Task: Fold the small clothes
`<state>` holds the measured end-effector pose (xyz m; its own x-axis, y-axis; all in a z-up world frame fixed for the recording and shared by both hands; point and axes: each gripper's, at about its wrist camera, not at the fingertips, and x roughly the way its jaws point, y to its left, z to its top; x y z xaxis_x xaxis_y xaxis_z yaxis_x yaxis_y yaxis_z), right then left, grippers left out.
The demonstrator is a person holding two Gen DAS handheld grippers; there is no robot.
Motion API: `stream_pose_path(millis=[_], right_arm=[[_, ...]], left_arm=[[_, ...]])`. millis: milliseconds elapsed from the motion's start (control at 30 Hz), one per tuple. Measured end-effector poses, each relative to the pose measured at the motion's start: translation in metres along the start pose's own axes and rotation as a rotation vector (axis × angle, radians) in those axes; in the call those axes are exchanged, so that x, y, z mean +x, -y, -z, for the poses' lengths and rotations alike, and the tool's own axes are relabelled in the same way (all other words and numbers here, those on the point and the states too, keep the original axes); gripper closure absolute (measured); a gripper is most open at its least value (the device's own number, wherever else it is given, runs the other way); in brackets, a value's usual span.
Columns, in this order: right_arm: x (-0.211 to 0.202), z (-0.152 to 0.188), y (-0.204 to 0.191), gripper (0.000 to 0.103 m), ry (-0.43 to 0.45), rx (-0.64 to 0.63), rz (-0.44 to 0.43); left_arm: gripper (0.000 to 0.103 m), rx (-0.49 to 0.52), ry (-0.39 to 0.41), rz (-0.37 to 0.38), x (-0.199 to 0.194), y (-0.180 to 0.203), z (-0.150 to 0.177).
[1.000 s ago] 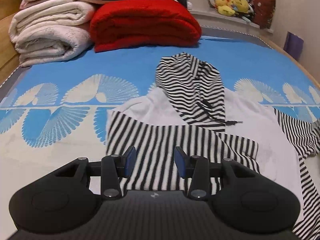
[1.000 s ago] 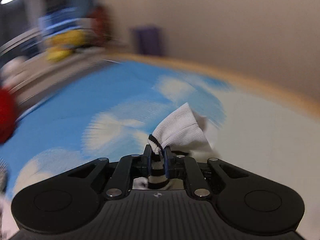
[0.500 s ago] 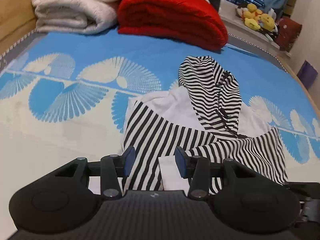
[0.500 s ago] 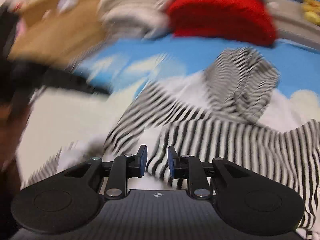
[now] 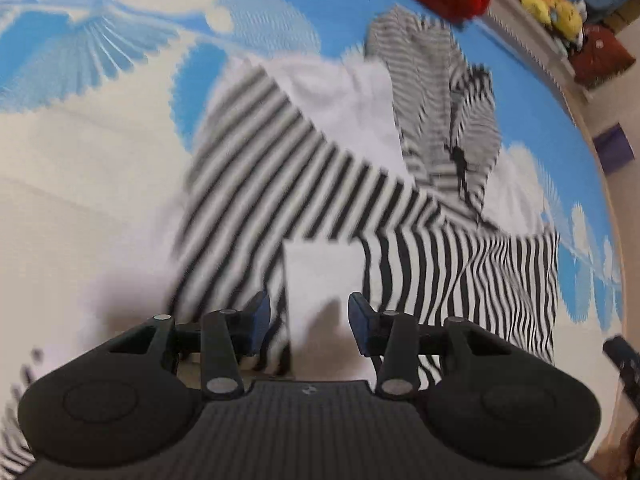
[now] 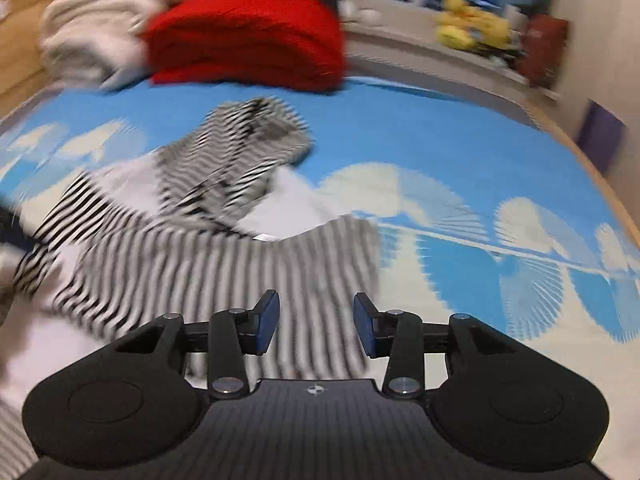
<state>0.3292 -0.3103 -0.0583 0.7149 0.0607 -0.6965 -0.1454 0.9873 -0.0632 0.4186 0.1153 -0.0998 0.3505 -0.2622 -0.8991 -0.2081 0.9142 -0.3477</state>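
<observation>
red blanket [image 6: 244, 40] behind, bed [image 6: 460, 148] open right

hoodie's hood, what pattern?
Thin black-and-white stripes on the hood; clearest in the left wrist view.

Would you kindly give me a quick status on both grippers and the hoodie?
Left gripper open, low over cloth. Right gripper open, jaws just opened, nothing between them. Striped hoodie flat on the bed, sleeves folded in. Nothing in the way.

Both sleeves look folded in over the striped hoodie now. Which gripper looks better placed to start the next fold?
Probably the left gripper: its open jaws point down at the hoodie near its bottom hem. The right gripper, jaws just opened and empty, looks along the hoodie's side edge.
</observation>
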Motion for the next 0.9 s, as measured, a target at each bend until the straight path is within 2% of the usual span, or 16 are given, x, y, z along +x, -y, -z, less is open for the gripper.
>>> stream_pose_path(millis=[67, 133, 167, 200, 233, 333, 500, 567, 633, 667, 700, 733, 767, 833, 900], right_arm=[[0.009, 0.002, 0.016, 0.06, -0.033, 0.054, 0.007], [0.022, 0.008, 0.027, 0.06, -0.102, 0.098, 0.01], [0.03, 0.01, 0.029, 0.06, -0.134, 0.114, 0.0], [0.037, 0.013, 0.031, 0.059, -0.162, 0.121, -0.017], [0.042, 0.016, 0.031, 0.058, -0.182, 0.115, -0.032], [0.057, 0.023, 0.022, 0.048, -0.236, 0.033, -0.045], [0.077, 0.043, -0.002, 0.047, -0.314, -0.135, -0.033], [0.077, 0.049, -0.012, 0.048, -0.302, -0.22, 0.003], [0.08, 0.052, -0.017, 0.052, -0.298, -0.265, 0.044], [0.081, 0.053, -0.017, 0.056, -0.305, -0.268, 0.06], [0.082, 0.054, -0.016, 0.065, -0.312, -0.266, 0.067], [0.083, 0.055, -0.014, 0.079, -0.323, -0.261, 0.068], [0.085, 0.057, -0.011, 0.085, -0.351, -0.251, 0.068], [0.088, 0.058, -0.004, 0.09, -0.383, -0.224, 0.08], [0.087, 0.056, 0.002, 0.091, -0.398, -0.192, 0.096]], left_arm=[[0.056, 0.044, -0.044, -0.013, 0.015, 0.007, 0.005], [0.056, 0.092, -0.05, -0.037, 0.021, 0.016, 0.01], [0.062, 0.116, -0.037, -0.051, 0.02, 0.02, 0.011], [0.094, 0.134, -0.021, -0.054, 0.018, 0.022, 0.011], [0.099, 0.147, -0.002, -0.052, 0.015, 0.024, 0.009], [0.1, 0.143, 0.127, -0.02, -0.011, 0.028, 0.001], [0.1, 0.17, 0.424, 0.141, -0.076, 0.04, -0.007], [0.1, 0.175, 0.47, 0.147, -0.086, 0.04, -0.007], [0.099, 0.159, 0.431, 0.116, -0.079, 0.037, -0.008], [0.097, 0.159, 0.37, 0.074, -0.068, 0.034, -0.01], [0.092, 0.165, 0.285, 0.011, -0.055, 0.032, -0.011], [0.09, 0.171, 0.177, -0.066, -0.037, 0.028, -0.01], [0.09, 0.165, 0.127, -0.125, -0.025, 0.022, -0.007], [0.09, 0.159, 0.142, -0.161, -0.022, 0.017, -0.006], [0.09, 0.151, 0.179, -0.122, -0.031, 0.017, -0.007]])
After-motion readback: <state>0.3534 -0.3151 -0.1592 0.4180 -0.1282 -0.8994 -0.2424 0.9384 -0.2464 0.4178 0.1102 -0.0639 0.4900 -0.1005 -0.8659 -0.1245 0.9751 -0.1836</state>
